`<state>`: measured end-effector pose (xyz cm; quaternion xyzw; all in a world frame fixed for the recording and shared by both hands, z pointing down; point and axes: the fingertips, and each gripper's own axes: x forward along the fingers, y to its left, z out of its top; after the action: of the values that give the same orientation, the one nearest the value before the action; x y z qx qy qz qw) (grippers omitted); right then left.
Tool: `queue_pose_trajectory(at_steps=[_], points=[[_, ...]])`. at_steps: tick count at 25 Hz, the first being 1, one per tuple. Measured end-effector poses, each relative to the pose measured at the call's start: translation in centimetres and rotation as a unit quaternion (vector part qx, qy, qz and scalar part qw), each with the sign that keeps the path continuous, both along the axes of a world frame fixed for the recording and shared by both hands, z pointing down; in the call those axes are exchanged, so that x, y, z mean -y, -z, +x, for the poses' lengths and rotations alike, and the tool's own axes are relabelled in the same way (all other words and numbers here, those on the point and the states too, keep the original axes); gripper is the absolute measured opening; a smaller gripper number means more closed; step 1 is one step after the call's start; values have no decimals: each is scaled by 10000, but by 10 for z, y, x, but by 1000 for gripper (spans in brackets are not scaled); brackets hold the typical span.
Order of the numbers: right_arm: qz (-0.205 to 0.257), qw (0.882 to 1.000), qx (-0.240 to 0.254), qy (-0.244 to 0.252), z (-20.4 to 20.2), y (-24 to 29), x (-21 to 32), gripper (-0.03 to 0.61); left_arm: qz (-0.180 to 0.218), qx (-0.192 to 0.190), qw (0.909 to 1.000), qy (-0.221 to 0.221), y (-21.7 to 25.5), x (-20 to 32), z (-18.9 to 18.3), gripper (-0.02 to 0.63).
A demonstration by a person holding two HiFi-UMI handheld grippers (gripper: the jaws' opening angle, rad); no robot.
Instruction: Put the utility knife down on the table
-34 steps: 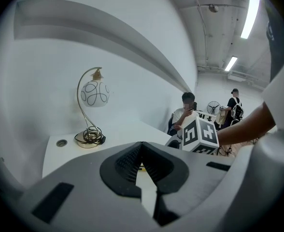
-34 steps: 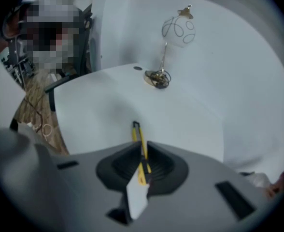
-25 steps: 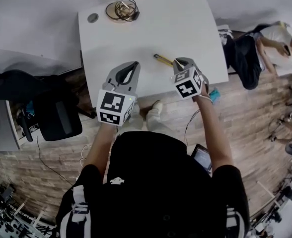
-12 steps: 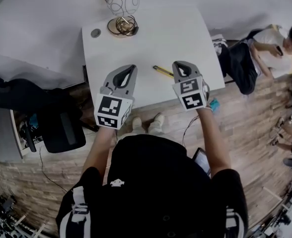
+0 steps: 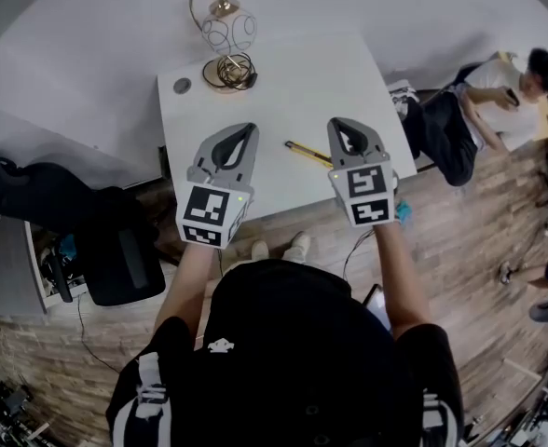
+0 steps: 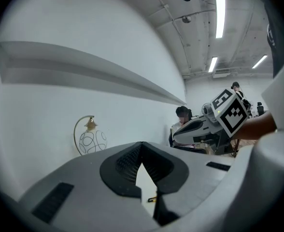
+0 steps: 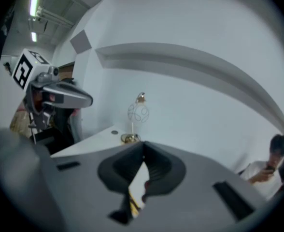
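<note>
Seemingly done: the knife [image 5: 307, 153] lies on the table [image 5: 293, 82], free of both the left gripper [image 5: 244, 130] and right gripper [image 5: 345, 125], each with jaws closed on nothing

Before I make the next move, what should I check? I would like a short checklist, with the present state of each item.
1. Utility knife lies flat on the table: ok.
2. Right gripper is off the knife, jaws together with nothing between them: ok.
3. Left gripper is empty, jaws together: ok.
4. Knife is away from the table's front edge: ok, its visible length rests on the top, between the two grippers.
5. Blade is drawn in: cannot tell, too small to see.
6. Lamp at the far end is clear of both grippers: ok.
</note>
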<state>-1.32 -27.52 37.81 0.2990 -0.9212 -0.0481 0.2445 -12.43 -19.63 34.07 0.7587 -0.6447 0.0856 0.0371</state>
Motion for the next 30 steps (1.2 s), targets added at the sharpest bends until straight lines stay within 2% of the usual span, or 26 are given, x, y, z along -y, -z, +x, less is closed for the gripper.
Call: queue_pose_trajectory(at_steps=[6,16,23,30], points=[[319,9983,485,-62,4,42,-2,34,311,147,9994,-23,28,3,2,17],[590,9935,951,-209,20,80,-7,34,727,261,9970,-19,67,-2,10,17],[770,9902,1143,-243,26,103,-11,34,895,296,9955,-36,87,-6,14,17],[746,9892,1218,-331,29,103,-12,34,966,307,9948,-74,93,-8,15,17]])
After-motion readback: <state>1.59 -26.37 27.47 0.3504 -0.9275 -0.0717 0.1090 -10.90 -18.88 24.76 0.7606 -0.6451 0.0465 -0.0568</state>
